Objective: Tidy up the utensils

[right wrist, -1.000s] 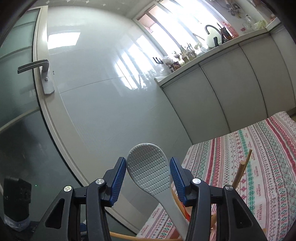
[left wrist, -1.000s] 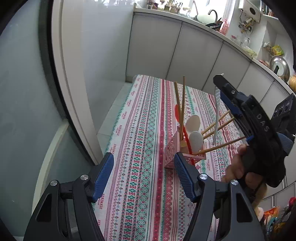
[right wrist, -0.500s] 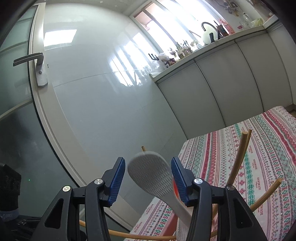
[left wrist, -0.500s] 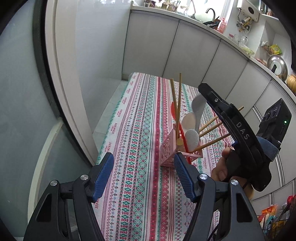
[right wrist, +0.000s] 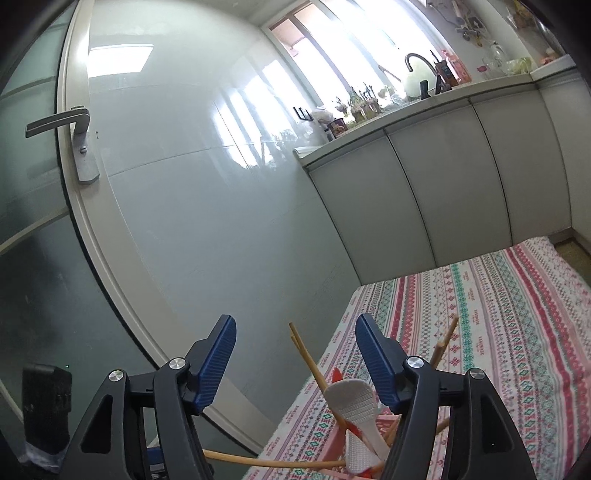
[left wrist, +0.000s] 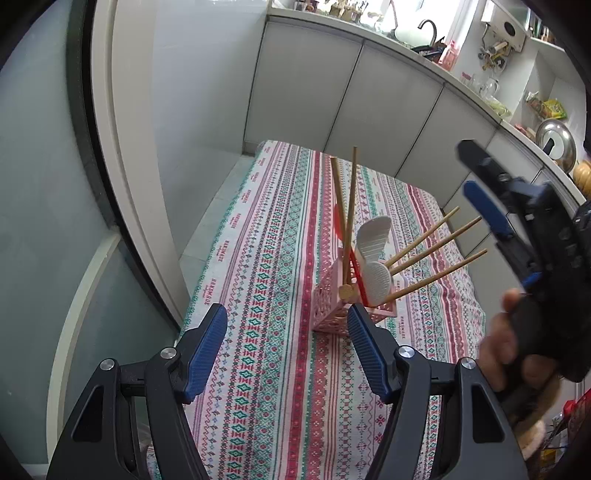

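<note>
Blue-padded fingers of the left gripper [left wrist: 286,347] stood wide apart at the near end of the table [left wrist: 258,369], with nothing between them, poised over the striped, patterned tablecloth [left wrist: 280,229]. Just beyond the gripper's right-hand finger sat the pink lattice utensil holder [left wrist: 332,295], roughly midway along the table and nearer its right edge than its left. Out of the holder rose two wooden chopsticks [left wrist: 345,206], nearly upright and crossing each other, and three more chopsticks [left wrist: 436,251] that leaned steeply out toward the table's right edge. Two white rice paddles [left wrist: 373,236] stood in the holder, one head lower and facing the camera, the other higher behind it, with a red utensil [left wrist: 338,225] showing behind the upright chopsticks.

To the right of the holder, the right gripper [left wrist: 487,206] was held off above the table's right edge in a hand [left wrist: 517,347]. In the right wrist view its fingers [right wrist: 376,365] were spread wide and held nothing; the upper rice paddle [right wrist: 354,406] lay below and beyond them, apart from both pads.

Past the table's far edge ran a row of pale cabinet doors [left wrist: 351,85] under a countertop [left wrist: 388,33] carrying a faucet [left wrist: 428,26] and small clutter. A door handle [right wrist: 59,123] showed on the left in the right wrist view.
</note>
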The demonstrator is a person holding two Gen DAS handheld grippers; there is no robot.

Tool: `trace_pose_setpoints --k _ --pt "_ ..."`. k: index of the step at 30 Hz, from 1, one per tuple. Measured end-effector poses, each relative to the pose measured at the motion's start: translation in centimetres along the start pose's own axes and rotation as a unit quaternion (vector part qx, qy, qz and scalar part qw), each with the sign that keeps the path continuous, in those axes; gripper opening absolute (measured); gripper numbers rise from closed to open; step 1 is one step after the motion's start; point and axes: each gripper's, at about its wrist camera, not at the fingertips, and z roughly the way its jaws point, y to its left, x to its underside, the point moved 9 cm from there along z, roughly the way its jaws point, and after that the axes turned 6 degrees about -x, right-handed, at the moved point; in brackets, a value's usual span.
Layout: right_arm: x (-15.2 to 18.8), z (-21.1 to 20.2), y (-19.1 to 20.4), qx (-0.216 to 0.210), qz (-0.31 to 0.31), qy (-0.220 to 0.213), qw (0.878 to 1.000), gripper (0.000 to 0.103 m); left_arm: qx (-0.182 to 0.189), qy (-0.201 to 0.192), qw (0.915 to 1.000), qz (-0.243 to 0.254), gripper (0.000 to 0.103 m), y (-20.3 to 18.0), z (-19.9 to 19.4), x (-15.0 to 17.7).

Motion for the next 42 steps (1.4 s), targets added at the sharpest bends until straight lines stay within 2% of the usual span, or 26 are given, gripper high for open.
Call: trace_pose_setpoints --k 3,6,12,15,17,18,19,22,30,35,42 --pt "-1.3 -2.7 0.5 0.03 -0.02 0.015 0.999 0.073 0.0 -0.003 1.0 0.007 0.07 -0.6 -0.6 0.2" --pt "-1.5 -5.6 0.9 0.065 -0.049 0.05 0.995 0.08 0.002 -0.008 0.9998 0.018 0.07 -1.6 -1.6 0.8" --pt "-0.7 -11.8 0.1 0.138 -0.054 0.095 0.984 0.083 0.002 -0.017 0.9984 0.053 0.072 -3.9 -4.4 2.5" --pt "-0.1 -15.0 -0.3 0.171 -0.048 0.111 0.978 0.085 0.006 -0.018 0.9976 0.067 0.086 -5.0 -6.1 3.5" --pt "0.4 -16.7 -0.6 0.196 -0.042 0.124 0.972 0.088 -0.006 -0.027 0.9967 0.076 0.093 -5.4 -7.7 4.0" --pt "0.9 -17.5 -0.8 0.21 -0.038 0.134 0.968 0.092 -0.013 -0.034 0.9959 0.083 0.097 -5.7 -8.4 4.3" --pt "1.2 -18.3 -1.0 0.219 -0.033 0.14 0.965 0.098 -0.018 -0.041 0.995 0.09 0.099 -5.9 -9.2 4.5" --pt "2.1 -20.6 -0.7 0.224 -0.025 0.152 0.962 0.102 -0.031 -0.051 0.9927 0.105 0.102 -6.4 -11.0 5.4" --pt "1.4 -25.4 0.6 0.297 -0.051 0.153 0.941 0.103 -0.042 -0.066 0.9894 0.122 0.102 -7.3 -14.4 6.4" --pt "1.4 -26.5 0.4 0.332 -0.067 0.157 0.928 0.103 -0.041 -0.069 0.9891 0.123 0.102 -7.9 -15.2 6.4" --pt "1.4 -26.9 -0.1 0.336 -0.061 0.152 0.928 0.103 -0.039 -0.083 0.9875 0.128 0.102 -8.7 -16.0 6.3"
